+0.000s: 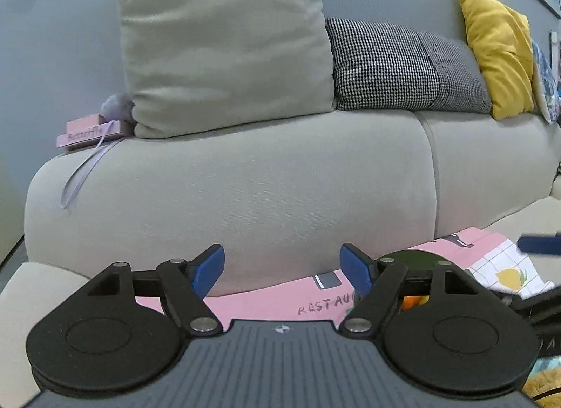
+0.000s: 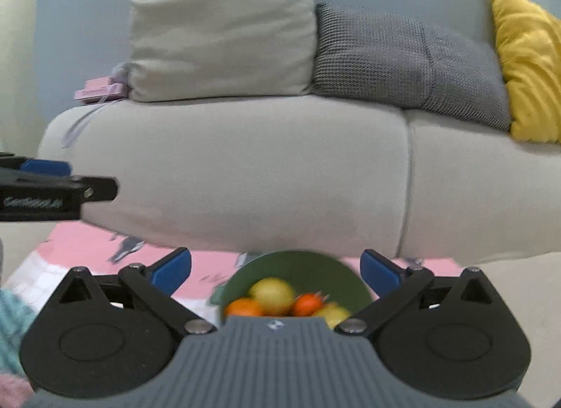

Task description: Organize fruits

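A green bowl (image 2: 315,267) sits on a pink printed cloth (image 2: 87,243) in front of the sofa. It holds a yellow lemon (image 2: 271,294), a second yellow fruit (image 2: 333,313) and two orange fruits (image 2: 243,307) (image 2: 306,304). My right gripper (image 2: 277,271) is open and empty, just above and behind the bowl. My left gripper (image 1: 282,266) is open and empty, held over the cloth (image 1: 266,299) to the left of the bowl (image 1: 410,259); an orange fruit (image 1: 413,302) shows behind its right finger. The left gripper also shows in the right wrist view (image 2: 45,166).
A grey sofa (image 1: 245,180) fills the background with a light grey cushion (image 1: 221,39), a houndstooth cushion (image 1: 385,67) and a yellow cushion (image 1: 498,53). Pink boxes with a lilac ribbon (image 1: 91,132) lie on the sofa's left end. Teal knitted fabric (image 2: 12,323) lies at the lower left.
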Demonstrator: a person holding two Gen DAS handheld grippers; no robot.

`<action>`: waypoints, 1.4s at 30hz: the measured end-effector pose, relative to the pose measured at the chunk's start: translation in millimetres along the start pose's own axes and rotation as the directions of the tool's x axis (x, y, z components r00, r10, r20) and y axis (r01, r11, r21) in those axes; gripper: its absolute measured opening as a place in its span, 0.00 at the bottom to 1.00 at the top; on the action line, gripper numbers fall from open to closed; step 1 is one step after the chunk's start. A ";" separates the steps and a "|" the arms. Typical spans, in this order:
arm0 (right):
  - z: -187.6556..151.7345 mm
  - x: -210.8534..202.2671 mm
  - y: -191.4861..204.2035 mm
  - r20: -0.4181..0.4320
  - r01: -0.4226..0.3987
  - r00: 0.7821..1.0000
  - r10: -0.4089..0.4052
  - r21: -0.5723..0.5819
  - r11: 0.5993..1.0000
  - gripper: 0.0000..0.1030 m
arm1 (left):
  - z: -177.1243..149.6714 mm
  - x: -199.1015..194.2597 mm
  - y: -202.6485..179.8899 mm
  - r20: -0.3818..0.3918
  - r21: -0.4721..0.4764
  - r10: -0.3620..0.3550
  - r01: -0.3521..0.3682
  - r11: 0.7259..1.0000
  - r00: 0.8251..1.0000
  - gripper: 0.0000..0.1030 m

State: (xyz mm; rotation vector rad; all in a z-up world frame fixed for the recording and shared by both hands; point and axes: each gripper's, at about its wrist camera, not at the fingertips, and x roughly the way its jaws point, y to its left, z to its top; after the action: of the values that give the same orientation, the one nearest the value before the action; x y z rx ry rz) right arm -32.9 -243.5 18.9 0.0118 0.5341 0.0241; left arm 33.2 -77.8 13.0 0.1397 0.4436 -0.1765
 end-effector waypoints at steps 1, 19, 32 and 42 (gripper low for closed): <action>-2.4 -5.3 2.0 -0.011 -0.017 1.000 0.017 0.010 1.000 0.96 | -2.5 -4.3 -0.8 0.001 -0.004 -0.012 0.012 1.000 1.000 0.85; -52.9 -0.9 9.7 -0.210 0.075 0.975 -0.072 0.007 0.997 0.96 | -42.7 10.5 -24.1 -0.238 0.027 -0.063 0.072 0.997 0.969 0.86; -60.6 14.9 6.1 -0.246 0.057 0.968 -0.052 0.012 0.998 0.96 | -53.4 26.7 -27.0 -0.318 0.028 -0.041 0.052 0.998 0.947 0.86; -59.1 14.2 12.8 -0.228 0.029 0.973 -0.029 -0.005 1.000 0.96 | -52.9 24.2 -19.6 -0.322 0.031 -0.033 0.045 0.999 0.946 0.86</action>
State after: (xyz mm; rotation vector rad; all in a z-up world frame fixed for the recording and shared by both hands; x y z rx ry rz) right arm -51.1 -230.1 -39.0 -0.0004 0.7644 -0.0030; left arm 28.9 -91.1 -46.7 0.1981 0.7701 -0.2019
